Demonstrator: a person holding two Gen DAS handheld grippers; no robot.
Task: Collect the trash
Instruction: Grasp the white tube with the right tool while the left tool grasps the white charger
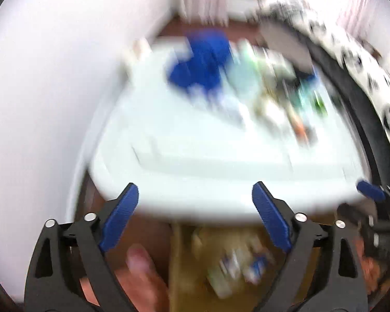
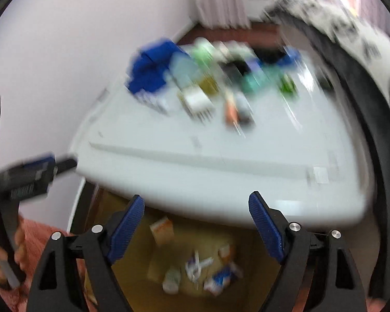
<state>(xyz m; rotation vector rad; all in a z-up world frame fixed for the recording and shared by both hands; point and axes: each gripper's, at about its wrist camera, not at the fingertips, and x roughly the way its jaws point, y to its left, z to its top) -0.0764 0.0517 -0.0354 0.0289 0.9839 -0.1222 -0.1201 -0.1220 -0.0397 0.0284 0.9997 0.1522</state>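
Note:
Both views are blurred by motion. A white table [image 1: 195, 176] [image 2: 221, 182] carries a blurred cluster of items at its far side: a blue object [image 1: 200, 62] [image 2: 153, 70], green, white and orange pieces [image 2: 231, 109]. Below the table's near edge is a brown cardboard box [image 2: 132, 267] [image 1: 179, 273] with several trash pieces [image 2: 195, 265] inside. My left gripper [image 1: 195, 215] is open and empty, over the table edge. My right gripper [image 2: 196, 223] is open and empty above the box. The left gripper also shows in the right wrist view [image 2: 36, 174].
A white wall [image 1: 52, 78] runs along the left. A black chair back with a black-and-white patterned cloth [image 1: 364, 83] [image 2: 364, 59] stands at the right. Pink curtains [image 2: 218, 0] hang at the back. A hand [image 1: 140, 267] shows at the bottom.

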